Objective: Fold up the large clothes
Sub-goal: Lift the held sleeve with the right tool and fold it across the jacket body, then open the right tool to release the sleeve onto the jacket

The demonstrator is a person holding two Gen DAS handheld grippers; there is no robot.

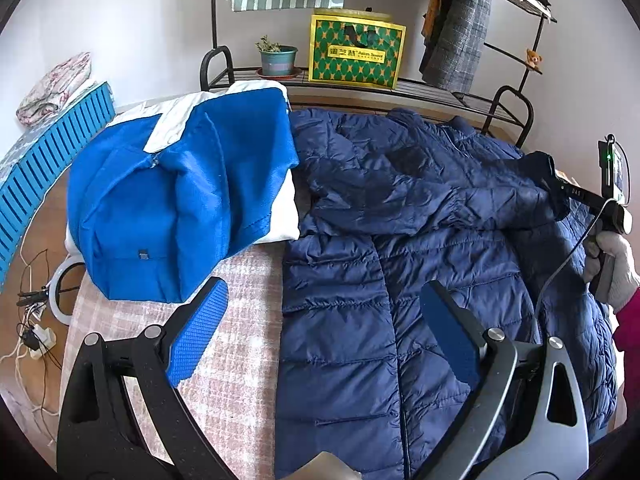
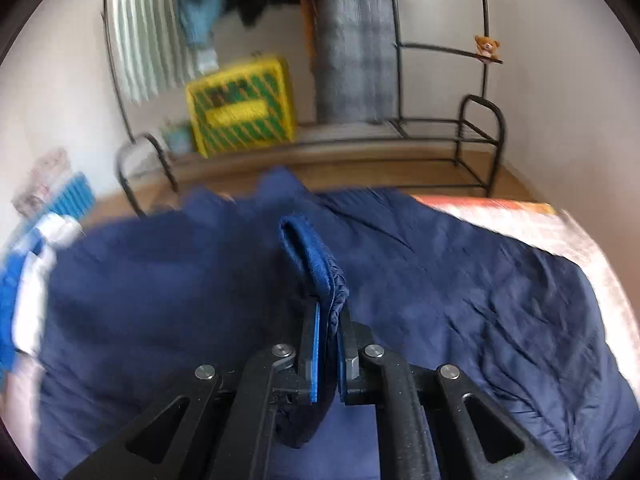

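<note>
Nearest in the left wrist view, the left gripper hangs with its jaws spread wide and nothing between them; its blue pads are ribbed and rubbery on black angular arms. Under it lies a checked pink and white cloth, soft and woven, covering the table.

The navy puffer jacket lies spread flat over the right half of that cloth, shiny and quilted in crosswise bands, with a zip running down the middle. One sleeve is drawn across the chest towards the right. At the right edge, a hand in a pale knitted glove holds the right gripper, whose jaws are pinched narrow on the sleeve's gathered cuff; the cuff stands up in a rounded loop between the pads. The right wrist view is blurred apart from this.

To the left of the jacket, touching its edge, sits a folded blue and white garment, fleecy and rumpled into a mound.

Further off stands a black wire rack holding a yellow and green patterned box and a small potted plant. A small teddy bear sits on a higher shelf to the right.
</note>
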